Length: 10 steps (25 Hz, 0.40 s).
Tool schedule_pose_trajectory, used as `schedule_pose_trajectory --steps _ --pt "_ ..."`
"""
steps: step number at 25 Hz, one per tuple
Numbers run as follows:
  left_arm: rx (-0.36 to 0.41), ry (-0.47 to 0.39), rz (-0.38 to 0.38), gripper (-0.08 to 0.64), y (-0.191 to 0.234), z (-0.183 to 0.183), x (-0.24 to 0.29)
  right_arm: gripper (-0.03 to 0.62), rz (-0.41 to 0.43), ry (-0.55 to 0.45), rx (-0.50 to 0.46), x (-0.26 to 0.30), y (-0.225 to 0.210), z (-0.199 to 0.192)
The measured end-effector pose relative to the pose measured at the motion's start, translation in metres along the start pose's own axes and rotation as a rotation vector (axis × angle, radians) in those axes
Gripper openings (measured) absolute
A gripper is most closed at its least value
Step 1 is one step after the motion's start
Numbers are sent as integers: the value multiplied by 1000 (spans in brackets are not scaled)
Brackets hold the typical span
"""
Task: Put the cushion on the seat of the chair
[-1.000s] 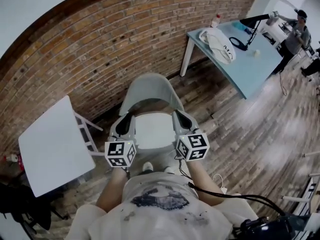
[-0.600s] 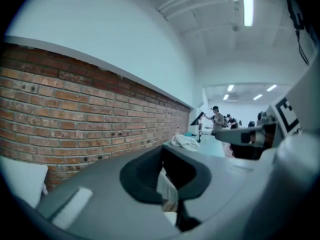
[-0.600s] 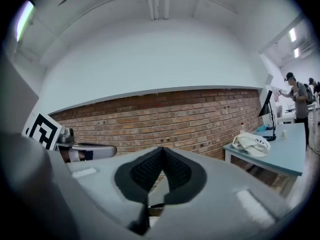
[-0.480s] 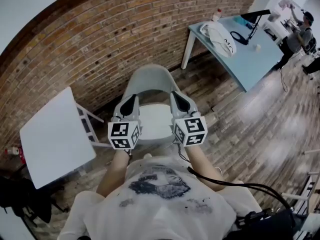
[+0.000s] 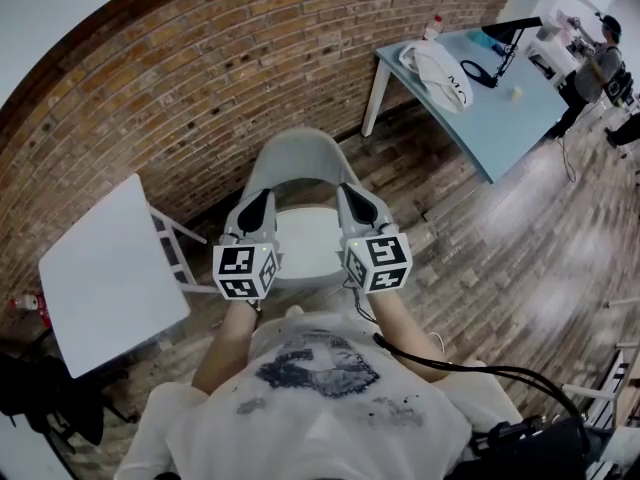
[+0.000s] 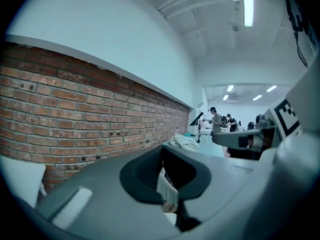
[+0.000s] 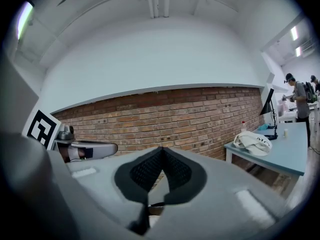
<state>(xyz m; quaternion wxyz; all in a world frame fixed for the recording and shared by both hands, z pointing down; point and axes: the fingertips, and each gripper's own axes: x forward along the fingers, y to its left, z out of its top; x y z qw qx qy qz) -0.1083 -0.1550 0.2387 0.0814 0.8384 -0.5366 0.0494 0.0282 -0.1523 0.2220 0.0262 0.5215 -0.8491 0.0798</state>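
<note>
In the head view a white square cushion point(image 5: 308, 243) lies over the seat of a grey shell chair point(image 5: 295, 156), below me. My left gripper point(image 5: 264, 198) is at the cushion's left edge and my right gripper point(image 5: 346, 192) at its right edge. Both point nearly level toward the brick wall. In the left gripper view the left gripper point(image 6: 167, 180) is shut, with a white strip of the cushion point(image 6: 168, 194) pinched between the pads. The right gripper point(image 7: 161, 158) is shut in its own view. Its pads meet at the tip and a pale cushion edge point(image 7: 157, 196) shows just below them.
A white side table point(image 5: 110, 268) stands close on the chair's left. A pale blue table point(image 5: 490, 118) at the back right holds a white bag point(image 5: 436, 74) and a bottle, with a person beyond it. The brick wall point(image 5: 200, 78) runs behind the chair. A black cable point(image 5: 440, 366) trails from my right arm.
Both grippers have risen a little with the cushion between them, sitting nearer the chair's back in the picture. Over the last half second nothing visibly moved.
</note>
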Motion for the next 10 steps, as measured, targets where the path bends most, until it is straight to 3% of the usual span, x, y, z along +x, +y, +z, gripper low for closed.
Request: schedule_pose_trajectory --steps 10 --pt "12 11 -4 -9 -4 -2 9 -2 -4 10 16 3 -9 -4"
